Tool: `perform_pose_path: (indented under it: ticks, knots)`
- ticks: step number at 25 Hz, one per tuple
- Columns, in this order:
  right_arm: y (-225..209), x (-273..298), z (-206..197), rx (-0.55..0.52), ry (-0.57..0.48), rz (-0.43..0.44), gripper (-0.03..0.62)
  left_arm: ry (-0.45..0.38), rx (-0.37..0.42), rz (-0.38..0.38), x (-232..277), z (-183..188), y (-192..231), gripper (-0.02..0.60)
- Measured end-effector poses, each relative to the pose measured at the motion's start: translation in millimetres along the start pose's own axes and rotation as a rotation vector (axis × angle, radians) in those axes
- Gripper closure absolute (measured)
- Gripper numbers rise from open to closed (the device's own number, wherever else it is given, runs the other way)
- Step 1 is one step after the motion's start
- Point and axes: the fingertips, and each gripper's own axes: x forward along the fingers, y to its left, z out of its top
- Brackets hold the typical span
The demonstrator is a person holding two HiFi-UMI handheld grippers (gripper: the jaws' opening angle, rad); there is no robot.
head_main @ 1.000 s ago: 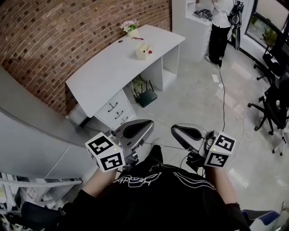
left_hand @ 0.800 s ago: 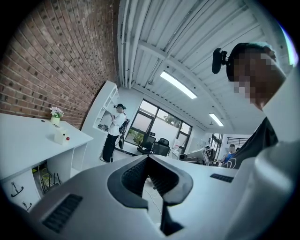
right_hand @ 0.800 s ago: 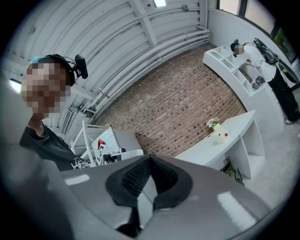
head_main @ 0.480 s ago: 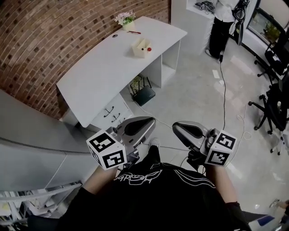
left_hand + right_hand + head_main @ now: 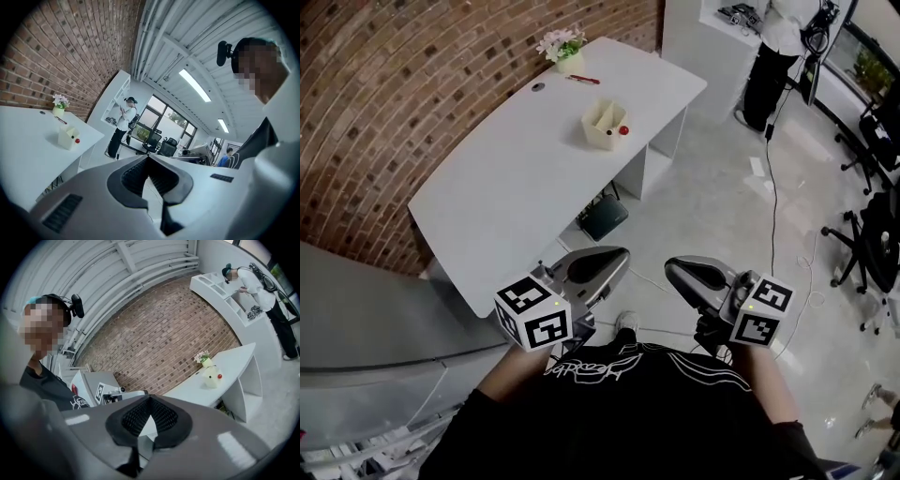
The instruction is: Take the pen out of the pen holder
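The pen holder [image 5: 606, 125] is a cream box with a red ball-shaped thing [image 5: 622, 130] at its side, standing on the white desk [image 5: 506, 187] far ahead of me. No pen shows in it at this distance. A red pen [image 5: 583, 80] lies on the desk near a small flower pot [image 5: 562, 49]. My left gripper [image 5: 619, 255] and right gripper [image 5: 673, 270] are held side by side close to my body, both shut and empty, well short of the desk. The left gripper view shows the pen holder [image 5: 68, 137] at left; the right gripper view shows the pen holder [image 5: 212, 378] at right.
A brick wall runs behind the desk. A black box [image 5: 602, 217] sits on the floor under the desk. A person [image 5: 778, 56] stands at a white shelf at the back right. Office chairs [image 5: 877, 225] and a floor cable [image 5: 772, 187] are to the right. A grey counter [image 5: 375, 309] is at left.
Both grippers and my view have moved toward the desk, whose near end now lies just ahead of the left gripper. Both grippers stayed shut.
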Motion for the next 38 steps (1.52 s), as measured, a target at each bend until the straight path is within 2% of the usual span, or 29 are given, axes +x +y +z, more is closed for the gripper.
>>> perform_pose_path:
  ticks: [8,21,32,38]
  knots:
    - [-25,44,30,-0.061,0.014,-0.027,0.591,-0.027,0.012,0.003,2,38,52,0.578]
    - [-67,69,48,-0.032,0.004,-0.031,0.591,-0.011,0.012,0.043,21,53,96,0.578]
    - [-130,128,72,0.009,0.071,0.023,0.591,0.008,-0.027,0.139,43,72,169,0.578]
    - [-166,148,84,0.023,0.097,0.015,0.591,0.031,-0.031,0.189,61,78,209,0.578]
